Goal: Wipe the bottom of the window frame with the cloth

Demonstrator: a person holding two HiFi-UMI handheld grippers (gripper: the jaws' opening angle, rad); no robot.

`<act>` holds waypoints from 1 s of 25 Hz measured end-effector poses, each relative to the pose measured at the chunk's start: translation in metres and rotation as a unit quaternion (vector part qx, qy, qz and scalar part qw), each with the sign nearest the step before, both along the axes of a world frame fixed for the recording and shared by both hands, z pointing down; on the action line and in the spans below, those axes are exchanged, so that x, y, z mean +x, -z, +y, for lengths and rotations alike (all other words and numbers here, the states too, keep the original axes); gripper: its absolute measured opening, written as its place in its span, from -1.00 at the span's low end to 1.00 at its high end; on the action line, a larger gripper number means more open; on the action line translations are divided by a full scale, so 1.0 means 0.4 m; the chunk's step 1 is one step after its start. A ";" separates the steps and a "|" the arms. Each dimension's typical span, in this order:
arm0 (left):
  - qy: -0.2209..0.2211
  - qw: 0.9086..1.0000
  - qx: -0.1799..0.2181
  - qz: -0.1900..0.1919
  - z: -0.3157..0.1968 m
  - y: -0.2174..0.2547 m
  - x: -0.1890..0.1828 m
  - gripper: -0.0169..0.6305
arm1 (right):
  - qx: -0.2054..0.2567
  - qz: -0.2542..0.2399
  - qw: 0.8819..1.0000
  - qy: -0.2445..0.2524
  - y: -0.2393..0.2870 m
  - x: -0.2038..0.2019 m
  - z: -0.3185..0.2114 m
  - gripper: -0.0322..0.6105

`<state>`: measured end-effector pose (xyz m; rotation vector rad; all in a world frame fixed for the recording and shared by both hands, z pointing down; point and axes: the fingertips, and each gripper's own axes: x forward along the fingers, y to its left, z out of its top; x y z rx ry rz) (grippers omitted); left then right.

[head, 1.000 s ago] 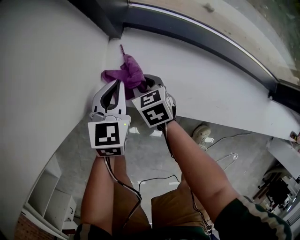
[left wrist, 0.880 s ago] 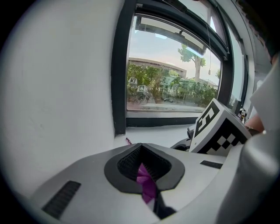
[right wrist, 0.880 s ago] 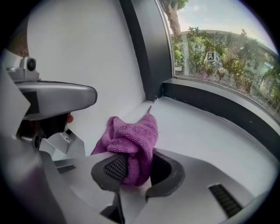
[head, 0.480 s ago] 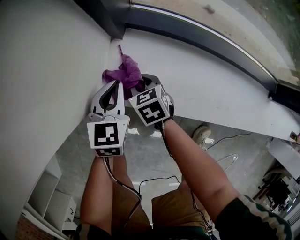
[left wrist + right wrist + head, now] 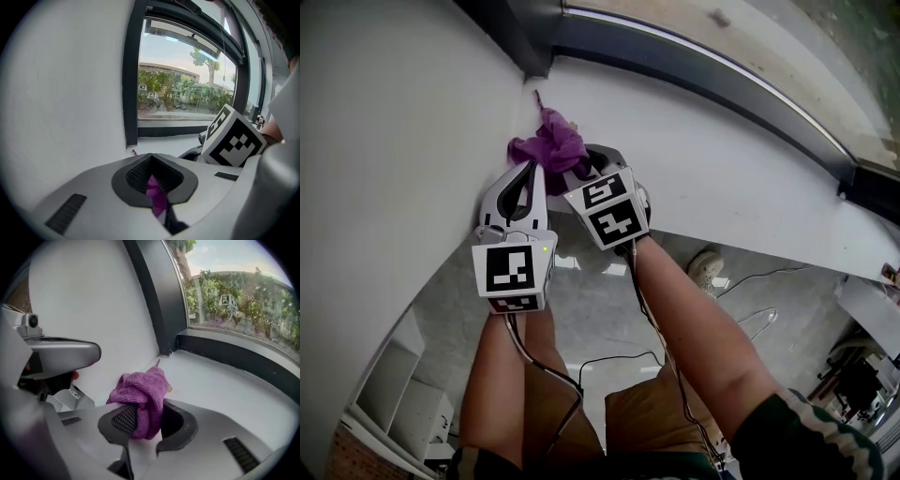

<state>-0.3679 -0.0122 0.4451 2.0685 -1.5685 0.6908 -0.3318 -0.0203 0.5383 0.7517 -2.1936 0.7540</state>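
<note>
A purple cloth point(image 5: 549, 144) is bunched on the white sill point(image 5: 731, 178), near the corner where the side wall meets the dark bottom window frame point(image 5: 694, 66). My right gripper point(image 5: 584, 171) is shut on the cloth point(image 5: 143, 397), which bulges out over its pads. My left gripper point(image 5: 532, 172) sits close beside it on the left, jaws closed with a sliver of the purple cloth point(image 5: 155, 194) pinched between them. In the right gripper view the bottom frame point(image 5: 234, 355) runs along the sill's far side. The right gripper's marker cube point(image 5: 233, 140) shows in the left gripper view.
The white side wall point(image 5: 403, 141) stands directly left of the left gripper. A dark vertical frame post point(image 5: 131, 84) meets the sill at the corner. Below the sill's near edge lie the floor, cables point(image 5: 750, 319) and a shoe point(image 5: 705, 266).
Both grippers and the cloth have edged slightly towards the corner and the wall; the cloth is bunched a little tighter. Both stay closed on it.
</note>
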 end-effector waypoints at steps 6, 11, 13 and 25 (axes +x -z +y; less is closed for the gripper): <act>-0.003 1.000 0.011 0.004 -0.006 0.053 0.028 -0.92 | 0.024 -0.020 1.000 -0.003 0.097 0.031 -0.010 -0.56; -0.010 1.000 0.025 0.013 -0.019 0.147 0.097 -0.92 | 0.054 -0.016 0.998 -0.001 0.224 0.109 -0.015 -0.56; -0.014 0.999 0.031 0.017 -0.024 0.201 0.131 -0.92 | 0.062 -0.016 0.998 -0.002 0.285 0.149 -0.013 -0.56; -0.055 0.996 0.072 0.021 -0.033 0.571 0.306 -0.92 | 0.108 -0.061 0.992 -0.033 0.706 0.294 0.008 -0.57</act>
